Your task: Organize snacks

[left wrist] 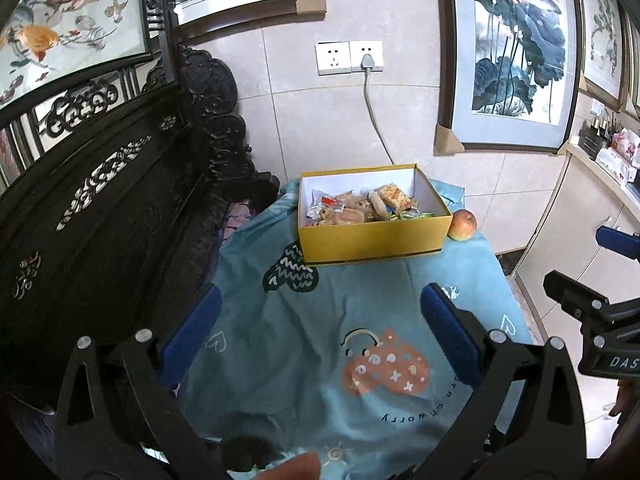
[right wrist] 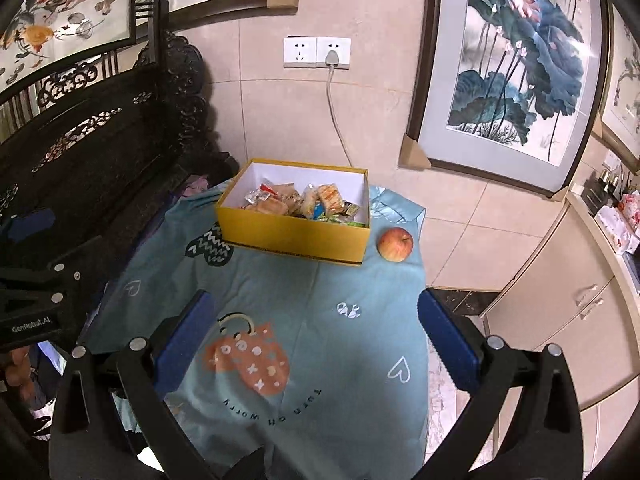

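Snacks [left wrist: 362, 206] wait ahead of you, all of them inside the yellow box [left wrist: 372, 240]; neither of your tools has hold of any. Your left gripper [left wrist: 320, 344] is spread wide, its blue pads [left wrist: 452, 334] far apart with nothing between them, hanging over the near part of the blue cloth [left wrist: 304, 320]. Your right gripper [right wrist: 316, 344] is just as wide and just as empty, above the same cloth, with the orange patterned heart [right wrist: 252, 360] printed below its span. Each tool shows at the edge of the other's view, so they sit side by side, apart from each other.

Farther out, the open box stands on the far part of the cloth, its wrapped packets piled loosely on the white inside. An apple [right wrist: 395, 244] lies on the cloth just beside the box's right end; from the right wrist view a narrow gap shows between them. Behind the box, a grey cable [right wrist: 336, 112] runs up the tiled wall to a socket [right wrist: 317, 53]. A dark carved wooden bench [left wrist: 120, 200] stands to your left, a framed lotus painting [right wrist: 516, 68] leans to your right, and pale cabinets [right wrist: 560, 320] sit beyond it.
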{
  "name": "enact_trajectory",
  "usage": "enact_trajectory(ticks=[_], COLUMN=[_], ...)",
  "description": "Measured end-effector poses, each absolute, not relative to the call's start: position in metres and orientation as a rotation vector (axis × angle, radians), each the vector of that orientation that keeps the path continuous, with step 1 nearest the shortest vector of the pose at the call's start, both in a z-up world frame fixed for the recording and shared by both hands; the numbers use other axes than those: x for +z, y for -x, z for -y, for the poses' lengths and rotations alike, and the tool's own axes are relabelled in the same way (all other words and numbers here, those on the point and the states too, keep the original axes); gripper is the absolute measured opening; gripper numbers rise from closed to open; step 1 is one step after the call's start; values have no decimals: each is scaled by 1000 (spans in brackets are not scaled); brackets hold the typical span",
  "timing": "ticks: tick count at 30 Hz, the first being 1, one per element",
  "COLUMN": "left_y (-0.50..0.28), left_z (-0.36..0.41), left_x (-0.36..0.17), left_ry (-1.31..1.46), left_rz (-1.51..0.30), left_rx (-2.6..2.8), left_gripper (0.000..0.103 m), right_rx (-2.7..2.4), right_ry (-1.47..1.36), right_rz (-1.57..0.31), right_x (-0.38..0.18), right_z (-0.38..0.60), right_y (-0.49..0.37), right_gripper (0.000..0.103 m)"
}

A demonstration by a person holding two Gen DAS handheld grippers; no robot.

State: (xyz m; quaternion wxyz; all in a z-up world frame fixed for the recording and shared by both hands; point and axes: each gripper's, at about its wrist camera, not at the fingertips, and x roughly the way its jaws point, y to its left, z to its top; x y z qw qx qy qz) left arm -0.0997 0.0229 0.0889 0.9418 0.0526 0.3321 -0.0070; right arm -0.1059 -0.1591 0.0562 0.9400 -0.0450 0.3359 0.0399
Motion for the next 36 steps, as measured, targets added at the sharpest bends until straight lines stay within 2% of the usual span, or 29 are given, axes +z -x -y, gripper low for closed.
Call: enact_trajectory(ticks=[36], left_y=[103], left_z=[-36], left_x=[88], left_ry=[-64], left_rz=[-689], left_rx=[-61], left_gripper=[101], right_rx=[72], right_ry=[104], right_rz=[-663], right_x=[65], right_z=[146], right_y=[119], right_gripper=[102])
